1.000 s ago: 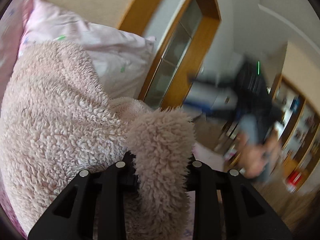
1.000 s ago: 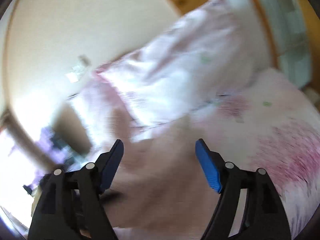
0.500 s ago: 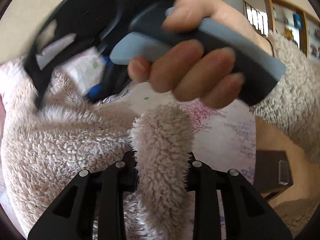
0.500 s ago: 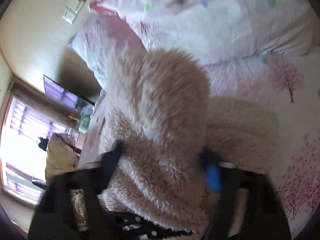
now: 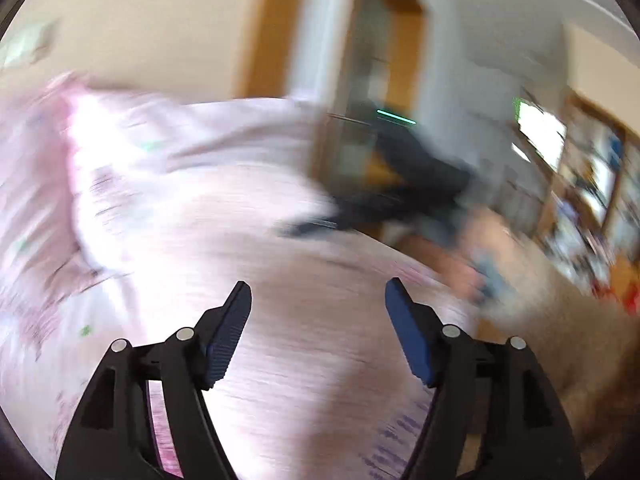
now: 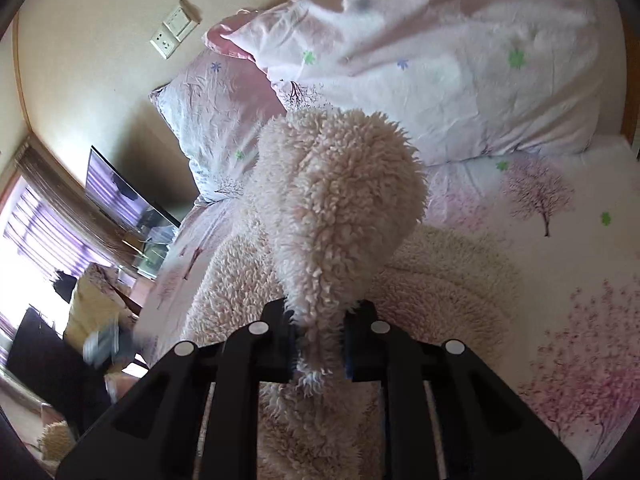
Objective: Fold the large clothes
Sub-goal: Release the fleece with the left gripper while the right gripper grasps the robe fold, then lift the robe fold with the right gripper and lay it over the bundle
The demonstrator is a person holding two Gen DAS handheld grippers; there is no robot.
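Both wrist cams close, angled down (shared: bed (image 6: 568, 184)).

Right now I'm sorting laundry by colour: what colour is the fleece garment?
Pale pink fleece garment, clearest in the right wrist view.

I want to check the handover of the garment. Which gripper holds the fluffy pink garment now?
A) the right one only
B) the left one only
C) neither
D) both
A: the right gripper has its jaws closed on a fold of the fluffy pink garment, while the left gripper shows open jaws with nothing between them.
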